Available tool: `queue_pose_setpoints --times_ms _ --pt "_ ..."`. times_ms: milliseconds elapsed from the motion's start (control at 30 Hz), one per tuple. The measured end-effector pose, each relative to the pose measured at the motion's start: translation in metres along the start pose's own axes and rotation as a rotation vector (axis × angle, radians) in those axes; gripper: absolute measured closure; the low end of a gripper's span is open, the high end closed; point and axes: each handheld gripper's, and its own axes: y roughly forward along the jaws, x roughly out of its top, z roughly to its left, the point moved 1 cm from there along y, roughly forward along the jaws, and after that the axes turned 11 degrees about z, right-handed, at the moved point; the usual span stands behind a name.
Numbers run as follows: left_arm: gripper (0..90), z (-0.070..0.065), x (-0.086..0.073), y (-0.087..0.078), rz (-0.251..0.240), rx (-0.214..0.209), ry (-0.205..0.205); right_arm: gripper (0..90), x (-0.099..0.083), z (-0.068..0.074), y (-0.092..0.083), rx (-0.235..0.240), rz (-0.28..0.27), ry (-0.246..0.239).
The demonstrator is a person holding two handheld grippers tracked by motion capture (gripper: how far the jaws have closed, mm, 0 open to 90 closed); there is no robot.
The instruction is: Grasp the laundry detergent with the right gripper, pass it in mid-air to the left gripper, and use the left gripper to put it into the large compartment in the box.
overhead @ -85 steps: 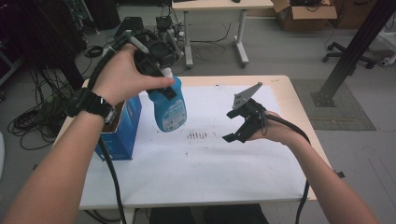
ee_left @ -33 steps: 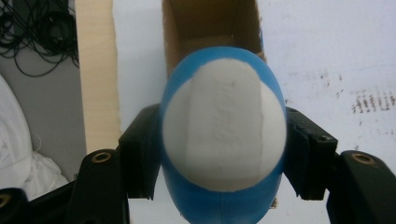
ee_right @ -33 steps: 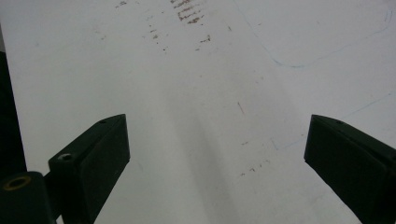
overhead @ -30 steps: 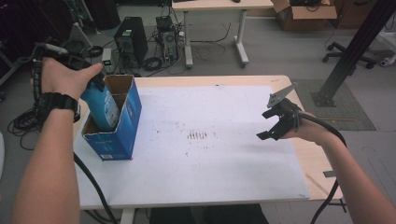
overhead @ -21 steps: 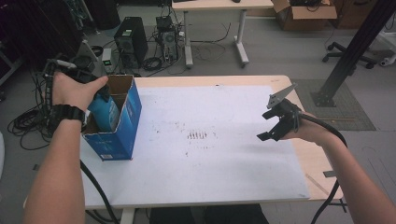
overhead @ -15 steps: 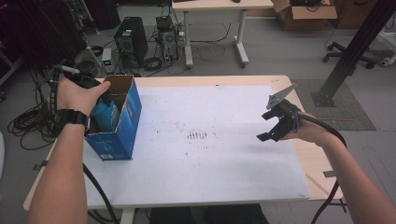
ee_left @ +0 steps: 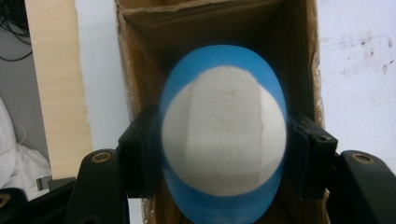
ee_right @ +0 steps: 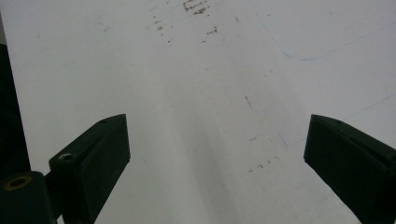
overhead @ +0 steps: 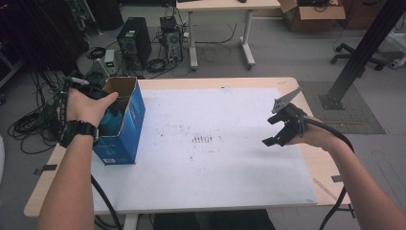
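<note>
- The blue bottle is inside the open top of the blue box, and its white end faces the left gripper's camera.
- The left gripper pinches the bottle from both sides. One black jaw presses on each side of it.
- The box stands upright at the left edge of the white surface. The person's left hand is right at the box's top.
- The step in hand looks like putting the bottle down into the box.
- To do it well, keep the bottle in the middle of the box so it does not rub the brown walls.
- Go down slowly, and let go only when the bottle rests on the bottom.
- The box may tip if the bottle pushes on a wall, so go straight down.
- The right gripper hangs over the right side of the surface, well apart from the box. Its jaws are spread wide and hold nothing.
</note>
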Motion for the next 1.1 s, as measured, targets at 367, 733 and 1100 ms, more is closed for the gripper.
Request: queue_pose_setpoints --times_ms 367,733,1100 --pt "38.0 -0.003 -0.002 0.015 0.011 0.019 0.009 6.7 -0.001 0.001 0.003 0.005 0.000 -0.001" --pt "38.0 -0.005 -0.002 0.020 0.012 0.036 0.021 6.7 -0.002 0.002 0.006 0.011 0.005 -0.001" --pt "37.5 -0.005 -0.004 0.022 0.010 0.036 0.024 6.7 -0.002 0.004 0.008 0.013 0.007 -0.001"
